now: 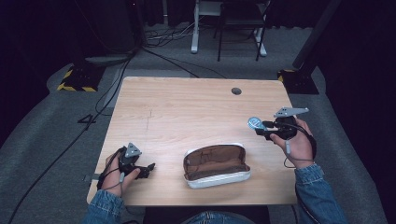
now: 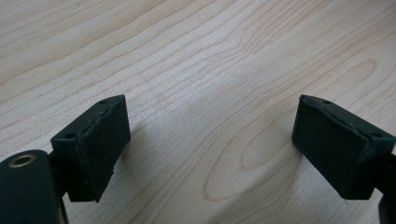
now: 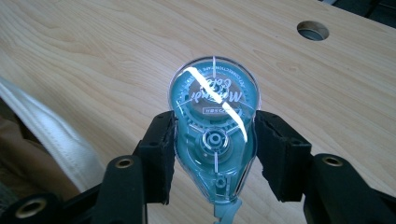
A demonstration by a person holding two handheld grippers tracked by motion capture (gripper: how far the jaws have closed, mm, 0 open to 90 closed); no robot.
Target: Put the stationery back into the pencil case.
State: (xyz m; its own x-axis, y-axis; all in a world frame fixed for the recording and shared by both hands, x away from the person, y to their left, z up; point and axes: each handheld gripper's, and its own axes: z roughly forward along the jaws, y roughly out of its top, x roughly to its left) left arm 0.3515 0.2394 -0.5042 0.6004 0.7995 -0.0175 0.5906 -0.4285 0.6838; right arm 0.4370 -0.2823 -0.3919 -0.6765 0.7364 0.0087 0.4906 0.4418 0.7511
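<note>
We begin with the wooden worktop (image 1: 187, 107), which carries an open pouch-like case (image 1: 217, 164) with a brown lining and pale outer shell, lying near the front edge. We take this case as our landmark. Behind the case, near the worktop's far edge, is a round cable hole (image 1: 236, 91).

To the left of the case, our left gripper (image 1: 148, 167) rests low over bare wood; in the left gripper view its fingers (image 2: 91, 149) stand wide apart with nothing between them. To the right of the case and a little behind it, our right gripper (image 1: 261, 127) is held above the worktop, its fingers (image 3: 161, 154) clamped on the two sides of a teal, clear-shelled correction tape dispenser (image 3: 215, 126).

We judge the likely step is carrying the dispenser to the case. To do it well, we should keep the squeeze even on the slick shell, travel level, lower it into the brown lining clear of the rim, and only then release. The idle left gripper could steady the case's near wall.
</note>
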